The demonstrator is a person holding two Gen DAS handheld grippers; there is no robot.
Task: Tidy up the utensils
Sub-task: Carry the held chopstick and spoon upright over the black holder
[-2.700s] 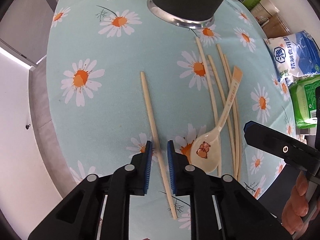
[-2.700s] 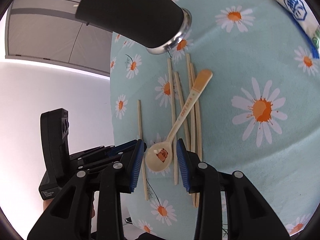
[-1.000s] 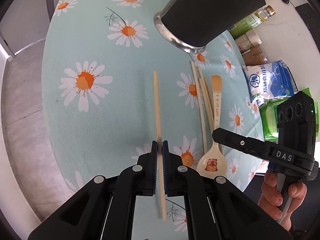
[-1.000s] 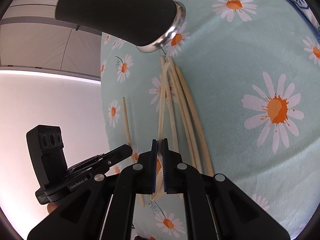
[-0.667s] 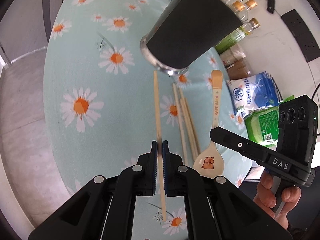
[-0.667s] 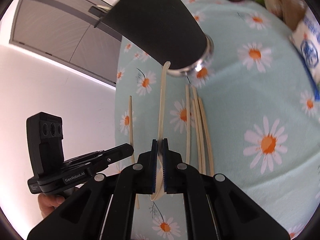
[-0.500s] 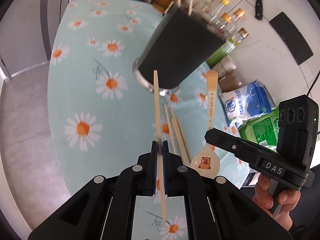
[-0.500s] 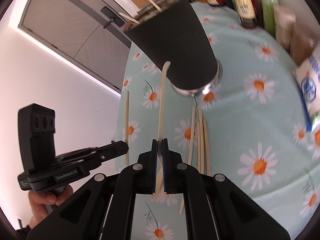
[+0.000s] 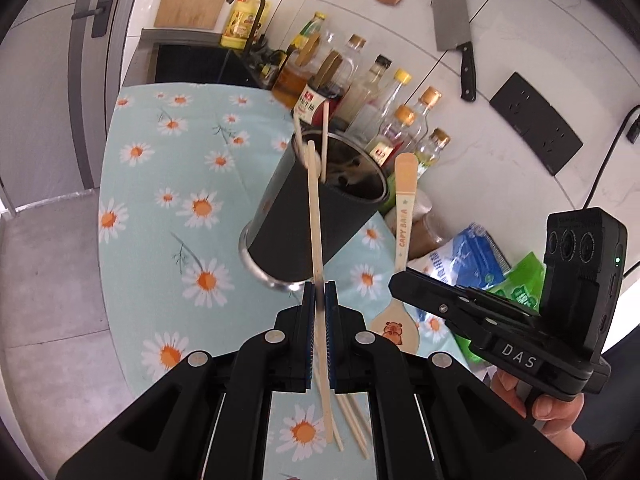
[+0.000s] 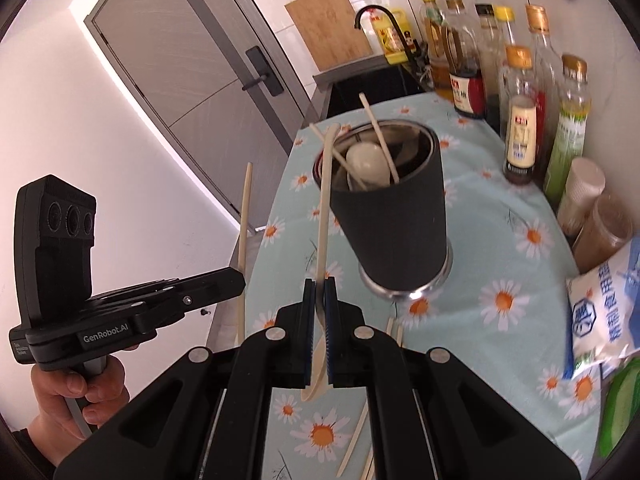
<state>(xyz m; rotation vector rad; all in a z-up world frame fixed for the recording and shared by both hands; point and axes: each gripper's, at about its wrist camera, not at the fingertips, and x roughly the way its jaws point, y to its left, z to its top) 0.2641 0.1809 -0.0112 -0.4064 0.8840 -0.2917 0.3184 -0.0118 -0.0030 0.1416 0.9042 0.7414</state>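
Observation:
My left gripper is shut on a chopstick and holds it upright in the air, its tip near the rim of the black utensil cup. My right gripper is shut on the cream capybara spoon, handle up beside the cup. The spoon also shows in the left wrist view, and the chopstick in the right wrist view. The cup holds two chopsticks and a white spoon. Several chopsticks lie on the daisy cloth.
Sauce and oil bottles stand behind the cup. A blue-white bag and a green packet lie at the right. The table's left edge drops to the floor. A cleaver hangs on the wall.
Both grippers closed on the chopstick and the spoon, lifted them off the cloth and rose; the cup's open top has come into view.

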